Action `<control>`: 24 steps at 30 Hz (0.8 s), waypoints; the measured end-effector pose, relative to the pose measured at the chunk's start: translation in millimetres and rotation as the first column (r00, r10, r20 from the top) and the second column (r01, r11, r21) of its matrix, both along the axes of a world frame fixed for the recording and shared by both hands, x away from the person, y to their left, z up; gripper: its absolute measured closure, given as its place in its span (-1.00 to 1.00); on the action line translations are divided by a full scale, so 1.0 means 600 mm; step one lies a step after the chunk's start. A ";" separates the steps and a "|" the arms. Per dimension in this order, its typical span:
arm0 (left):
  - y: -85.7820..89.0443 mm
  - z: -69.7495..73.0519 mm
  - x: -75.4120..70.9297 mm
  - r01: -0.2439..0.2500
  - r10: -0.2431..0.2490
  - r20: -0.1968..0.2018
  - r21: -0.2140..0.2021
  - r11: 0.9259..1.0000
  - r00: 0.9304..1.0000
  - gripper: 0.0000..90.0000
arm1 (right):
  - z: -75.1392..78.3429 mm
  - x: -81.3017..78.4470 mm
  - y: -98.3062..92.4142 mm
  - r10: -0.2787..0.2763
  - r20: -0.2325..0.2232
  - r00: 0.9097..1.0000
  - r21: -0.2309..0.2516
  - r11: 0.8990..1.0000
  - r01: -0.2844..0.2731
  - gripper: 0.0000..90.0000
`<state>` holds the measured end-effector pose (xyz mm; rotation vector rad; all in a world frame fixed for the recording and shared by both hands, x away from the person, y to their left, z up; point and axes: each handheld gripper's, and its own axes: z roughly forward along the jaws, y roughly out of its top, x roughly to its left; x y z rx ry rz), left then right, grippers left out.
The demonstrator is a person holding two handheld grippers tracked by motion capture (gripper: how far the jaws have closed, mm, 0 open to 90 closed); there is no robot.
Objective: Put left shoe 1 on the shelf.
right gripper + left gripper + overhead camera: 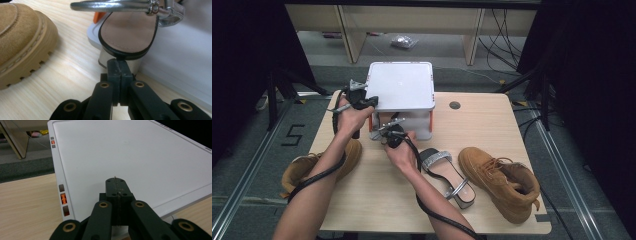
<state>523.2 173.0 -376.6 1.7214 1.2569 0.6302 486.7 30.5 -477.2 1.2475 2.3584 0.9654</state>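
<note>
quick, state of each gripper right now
left gripper: shut, holding nothing, resting on the white box lid
right gripper: shut, empty, tips at the sandal heel

Left boot (317, 167) — half hidden under the forearm — toe unseen.

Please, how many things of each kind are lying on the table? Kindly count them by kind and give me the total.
Tan boots: 2
Silver sandals: 2, one lying flat, one by the box
White box: 1
Total: 5
</note>
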 end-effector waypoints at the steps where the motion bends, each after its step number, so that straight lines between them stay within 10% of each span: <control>1: 0.000 0.000 0.000 0.000 0.000 0.000 0.000 1.000 1.000 1.00 | 0.000 0.000 0.005 -0.006 -0.003 1.000 0.005 1.000 0.006 1.00; 24: -0.001 0.001 0.001 0.001 -0.001 -0.005 0.004 1.000 1.000 1.00 | -0.013 0.029 0.040 0.006 0.053 0.999 -0.010 1.000 -0.005 1.00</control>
